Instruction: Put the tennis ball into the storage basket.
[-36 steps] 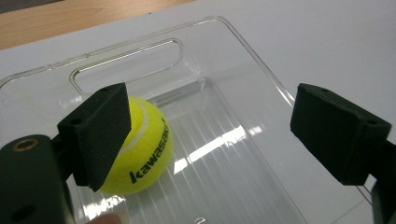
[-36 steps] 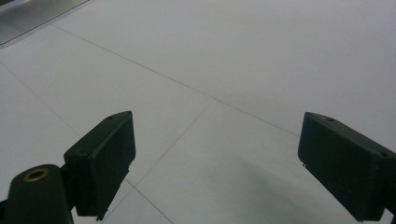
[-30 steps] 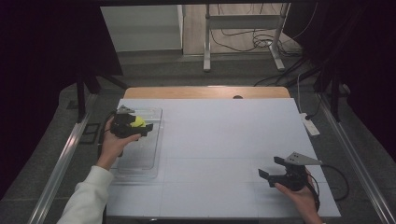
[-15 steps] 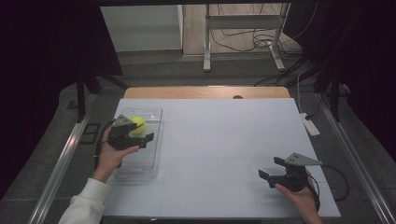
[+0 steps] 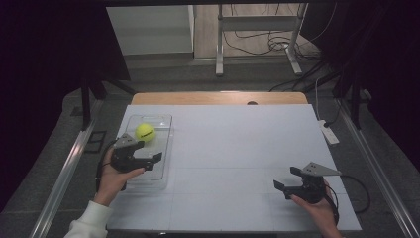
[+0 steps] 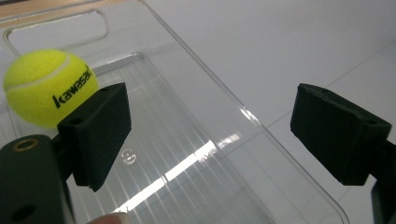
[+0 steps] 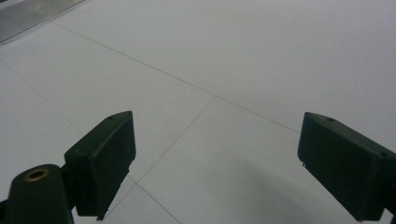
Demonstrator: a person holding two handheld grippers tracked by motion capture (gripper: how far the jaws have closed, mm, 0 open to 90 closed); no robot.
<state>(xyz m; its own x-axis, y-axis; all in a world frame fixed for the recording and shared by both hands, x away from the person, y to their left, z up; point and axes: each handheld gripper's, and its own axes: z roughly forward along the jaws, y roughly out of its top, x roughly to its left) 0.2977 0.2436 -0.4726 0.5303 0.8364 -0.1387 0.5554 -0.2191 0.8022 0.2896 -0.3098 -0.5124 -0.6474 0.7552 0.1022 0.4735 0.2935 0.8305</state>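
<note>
A yellow tennis ball (image 5: pixel 144 132) lies in the far end of a clear plastic tray (image 5: pixel 157 174) at the table's left. In the left gripper view the ball (image 6: pixel 49 88) sits beyond the left jaw, with the tray's ribbed floor (image 6: pixel 187 140) below. My left gripper (image 5: pixel 149 150) hovers over the tray's middle, nearer the person than the ball, open and apart from it; nothing is between its jaws (image 6: pixel 212 135). My right gripper (image 5: pixel 286 177) rests low at the table's near right, open (image 7: pixel 217 163) over the bare white surface.
The white table top (image 5: pixel 233 148) has a wooden strip (image 5: pixel 218 97) along its far edge. A white power strip (image 5: pixel 329 132) lies at the right edge. Metal rails run down both sides, and a cable (image 5: pixel 356 186) trails from the right gripper.
My left gripper has drawn back toward the person along the tray. The ball, which was by its jaws, now lies on its own at the tray's far end. The right gripper has stayed put.
</note>
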